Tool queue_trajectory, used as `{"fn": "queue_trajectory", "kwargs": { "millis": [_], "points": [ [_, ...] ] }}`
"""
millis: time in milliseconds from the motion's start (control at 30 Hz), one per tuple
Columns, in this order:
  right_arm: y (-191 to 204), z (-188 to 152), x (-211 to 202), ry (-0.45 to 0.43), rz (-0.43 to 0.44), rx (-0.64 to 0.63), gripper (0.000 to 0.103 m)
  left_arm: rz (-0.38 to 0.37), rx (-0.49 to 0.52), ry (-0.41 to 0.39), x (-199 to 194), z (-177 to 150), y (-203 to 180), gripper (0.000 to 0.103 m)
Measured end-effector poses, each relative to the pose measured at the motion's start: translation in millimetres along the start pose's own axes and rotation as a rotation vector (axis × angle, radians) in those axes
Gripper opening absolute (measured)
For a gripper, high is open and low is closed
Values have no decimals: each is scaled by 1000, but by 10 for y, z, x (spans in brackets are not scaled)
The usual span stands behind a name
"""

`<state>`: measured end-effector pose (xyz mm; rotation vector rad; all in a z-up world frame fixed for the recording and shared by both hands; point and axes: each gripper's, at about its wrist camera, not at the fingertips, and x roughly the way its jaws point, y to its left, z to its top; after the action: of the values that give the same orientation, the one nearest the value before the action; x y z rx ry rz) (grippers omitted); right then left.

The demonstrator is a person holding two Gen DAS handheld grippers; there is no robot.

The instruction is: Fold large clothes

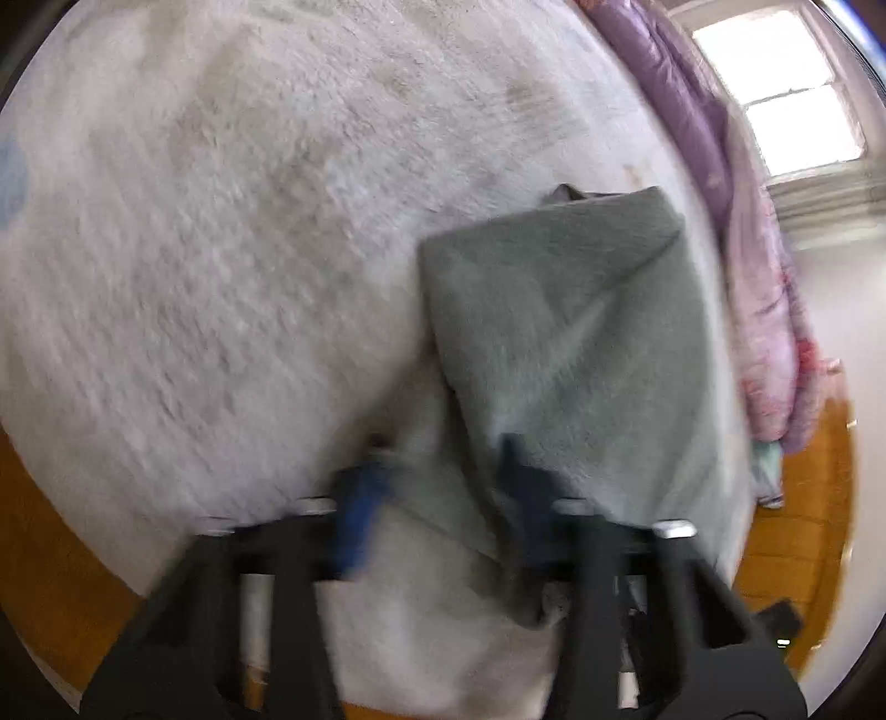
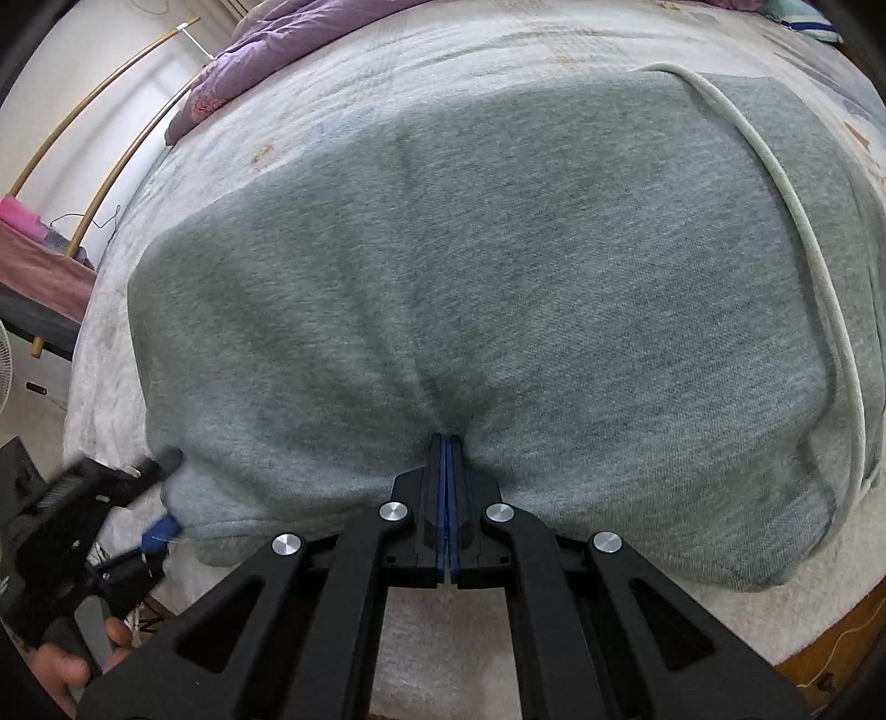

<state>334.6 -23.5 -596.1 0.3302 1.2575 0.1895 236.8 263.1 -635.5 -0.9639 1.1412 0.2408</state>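
A large grey sweatshirt [image 2: 498, 266] lies folded on a white fleece blanket [image 2: 310, 99] covering the bed. A white drawstring cord [image 2: 786, 199] runs down its right side. My right gripper [image 2: 447, 443] is shut on the sweatshirt's near edge, and the cloth bunches around the fingertips. In the left wrist view the same sweatshirt [image 1: 576, 332] lies to the right on the blanket [image 1: 221, 249]. My left gripper [image 1: 443, 448] is open, its fingers straddling the garment's near left corner; the view is blurred. In the right wrist view the left gripper [image 2: 160, 498] shows open at that corner.
A purple and pink quilt [image 1: 736, 221] is heaped along the far side of the bed, also seen in the right wrist view [image 2: 266, 50]. Wooden floor [image 1: 797, 498] borders the bed. A window [image 1: 786, 94] is beyond. A fan [image 2: 5, 371] and bamboo poles [image 2: 83, 122] stand at left.
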Motion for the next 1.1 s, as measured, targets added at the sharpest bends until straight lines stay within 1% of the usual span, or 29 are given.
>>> {"fn": "queue_trajectory", "kwargs": {
  "millis": [33,100,133,233,267,333,400,433,467,533,567,600,633,667,767,800,833,900,967,1100],
  "points": [
    [-7,7,1,3,6,6,0,-31,7,16,-2,25,-23,10],
    [-14,-10,-2,7,11,8,0,-38,49,16,-70,55,-130,8],
    [-24,-28,-2,7,11,6,0,-47,88,8,-139,58,-226,8],
    [-48,-17,-10,11,25,22,0,-88,152,-26,-395,30,-487,7],
    [-49,-9,-19,13,33,27,1,-90,165,-34,-449,14,-560,7],
    [-52,20,-58,9,62,30,3,-132,183,-39,-568,-25,-716,7],
    [-97,21,-140,-1,93,18,3,-136,209,-43,-636,-54,-837,7],
    [-115,26,-216,-17,114,7,11,-141,219,-43,-671,-62,-912,7],
    [-106,33,-283,-29,144,-6,16,-156,220,-46,-706,-74,-940,7],
    [-55,23,-449,-64,165,-55,32,-168,227,-45,-755,-95,-1005,7],
    [-15,11,-517,-80,175,-79,36,-168,230,-42,-770,-100,-1042,7],
    [40,-8,-611,-101,187,-109,48,-165,235,-38,-776,-109,-1075,7],
    [79,-25,-694,-120,207,-131,55,-152,250,-37,-776,-110,-1144,7],
    [133,-39,-770,-137,231,-160,55,-143,257,-37,-775,-107,-1192,7],
    [350,-42,-949,-179,294,-261,56,-153,269,-24,-803,-115,-1345,7],
    [444,-41,-972,-191,279,-308,56,-157,279,-24,-822,-120,-1388,7],
    [528,-40,-966,-194,282,-351,56,-154,294,-25,-839,-130,-1425,7],
    [641,-19,-928,-189,288,-401,56,-151,313,-21,-851,-144,-1464,7],
    [699,-3,-911,-196,304,-416,56,-144,325,-16,-855,-154,-1509,7],
    [767,26,-766,-195,312,-381,56,-154,353,-13,-901,-236,-1603,7]
  ]
}}
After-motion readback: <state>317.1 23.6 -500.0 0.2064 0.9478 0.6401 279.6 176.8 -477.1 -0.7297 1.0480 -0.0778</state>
